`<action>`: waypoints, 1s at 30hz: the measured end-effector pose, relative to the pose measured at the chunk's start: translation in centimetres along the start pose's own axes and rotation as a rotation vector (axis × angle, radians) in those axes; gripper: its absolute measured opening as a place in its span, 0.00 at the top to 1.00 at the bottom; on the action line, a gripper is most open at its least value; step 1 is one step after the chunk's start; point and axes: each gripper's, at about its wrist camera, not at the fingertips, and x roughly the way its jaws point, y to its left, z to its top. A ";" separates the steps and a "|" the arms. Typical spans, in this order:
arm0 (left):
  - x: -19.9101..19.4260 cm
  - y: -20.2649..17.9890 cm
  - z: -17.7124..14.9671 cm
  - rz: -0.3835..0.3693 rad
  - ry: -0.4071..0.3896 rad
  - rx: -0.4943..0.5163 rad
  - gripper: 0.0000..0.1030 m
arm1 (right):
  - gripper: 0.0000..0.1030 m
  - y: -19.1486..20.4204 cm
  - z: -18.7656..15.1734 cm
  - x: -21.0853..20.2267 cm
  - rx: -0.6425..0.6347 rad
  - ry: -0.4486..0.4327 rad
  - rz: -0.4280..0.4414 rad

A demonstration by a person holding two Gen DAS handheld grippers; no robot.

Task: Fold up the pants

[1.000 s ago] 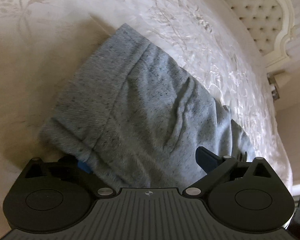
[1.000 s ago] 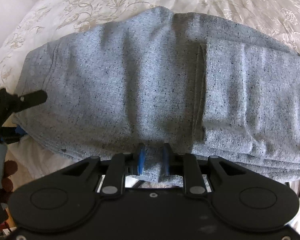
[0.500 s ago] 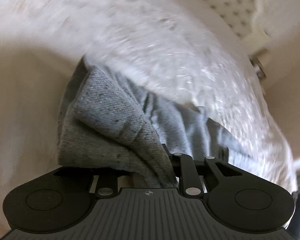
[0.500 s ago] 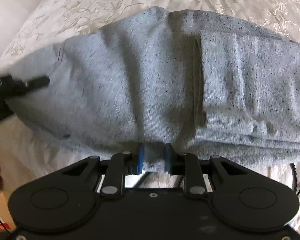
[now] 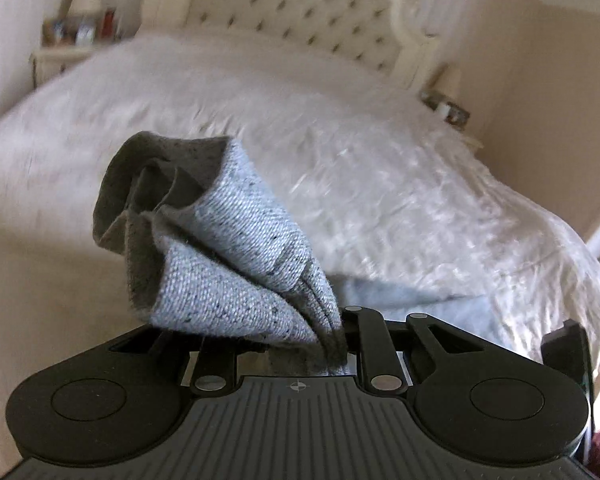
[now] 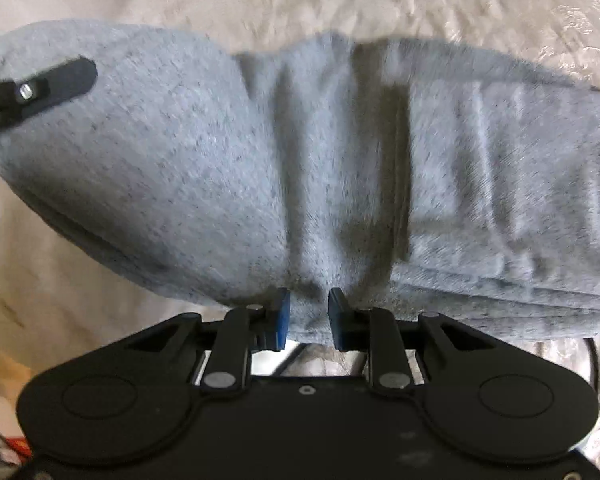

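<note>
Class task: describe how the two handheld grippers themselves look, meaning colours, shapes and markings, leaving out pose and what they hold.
Both have black bodies with two round discs and silver pivot pins. The left gripper has a ribbed grey plate with a small crosshair mark. The right gripper has blue-faced pads.

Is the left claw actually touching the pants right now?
Touching. The left wrist view shows the left claw closed on a bunched gray fold of the pants, the fabric pinched between its fingers and lifted off the bed.

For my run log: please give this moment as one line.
task: fold pants | left gripper: shut on pants end, lifted | right gripper: shut on pants edge | bedspread beneath
</note>
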 end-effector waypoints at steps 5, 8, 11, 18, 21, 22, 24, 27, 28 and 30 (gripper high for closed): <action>0.8 -7.0 1.0 -0.029 -0.039 0.140 0.79 | 0.77 -4.7 0.0 -4.7 0.059 -0.060 0.068; 3.4 -11.6 0.5 -0.077 -0.013 0.201 0.79 | 0.77 -9.2 -0.3 -6.9 0.108 -0.090 0.049; 7.8 -16.0 -1.1 -0.121 0.059 0.249 0.75 | 0.77 -13.7 -1.2 -8.1 0.176 -0.102 0.005; 16.1 -24.3 -6.5 -0.169 0.301 0.436 0.61 | 0.76 -23.5 -3.7 -10.3 0.317 -0.079 -0.088; 15.2 -25.3 -6.8 -0.181 0.286 0.428 0.57 | 0.73 -25.8 -4.4 -11.5 0.325 -0.087 -0.105; 14.7 -25.3 -6.6 -0.192 0.279 0.413 0.57 | 0.72 -26.7 -4.6 -12.1 0.332 -0.091 -0.106; 13.5 -25.4 -6.3 -0.220 0.247 0.396 0.56 | 0.69 -27.6 -5.0 -12.8 0.343 -0.099 -0.113; 12.2 -25.5 -6.1 -0.253 0.207 0.398 0.55 | 0.68 -29.8 -4.6 -14.0 0.358 -0.132 -0.122; 11.5 -25.3 -6.2 -0.268 0.192 0.393 0.53 | 0.67 -30.4 -4.1 -14.5 0.362 -0.145 -0.124; 11.8 -25.5 -6.3 -0.265 0.184 0.379 0.49 | 0.65 -31.2 -3.7 -15.3 0.370 -0.178 -0.119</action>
